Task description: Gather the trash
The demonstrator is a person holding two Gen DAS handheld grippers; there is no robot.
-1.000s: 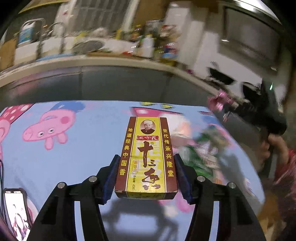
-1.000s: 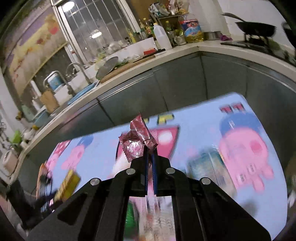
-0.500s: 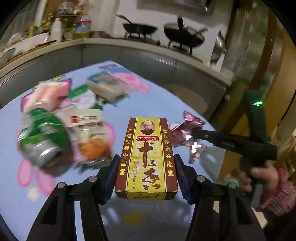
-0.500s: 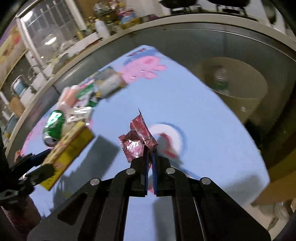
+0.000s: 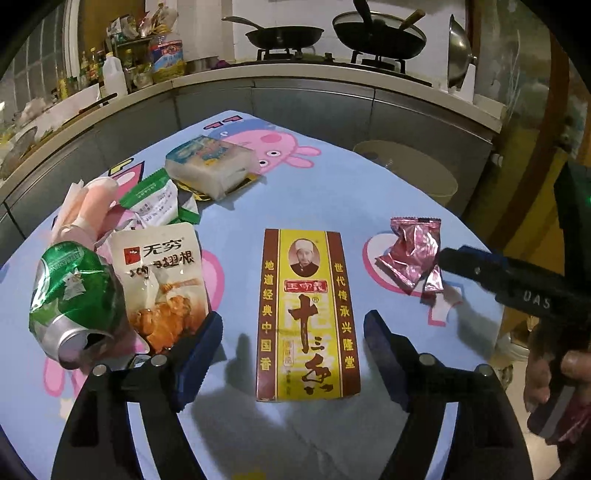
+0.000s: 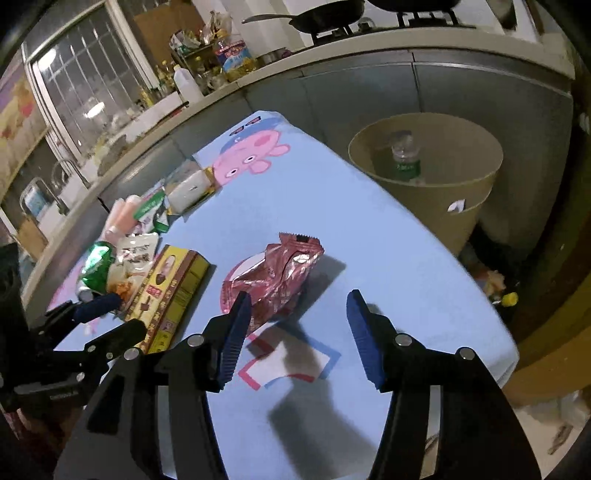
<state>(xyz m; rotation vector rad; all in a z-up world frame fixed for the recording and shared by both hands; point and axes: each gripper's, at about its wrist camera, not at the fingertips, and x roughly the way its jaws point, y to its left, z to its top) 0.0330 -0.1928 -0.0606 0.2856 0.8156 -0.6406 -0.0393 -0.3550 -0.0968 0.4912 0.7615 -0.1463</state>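
In the left wrist view, the left gripper (image 5: 293, 354) is opening, pads clear of the yellow spice box (image 5: 307, 315) lying flat at lower centre (light, stiff card; best pinched across its long sides). In the right wrist view, the right gripper (image 6: 295, 334) is opening too, empty; the pink foil wrapper (image 6: 275, 278) lies centre frame, featherlight, crinkly, slippery.

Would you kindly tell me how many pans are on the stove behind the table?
2. A frying pan sits on the left burner, and a lidded wok sits on the right burner beside it. Anything further right on the counter may be hidden.
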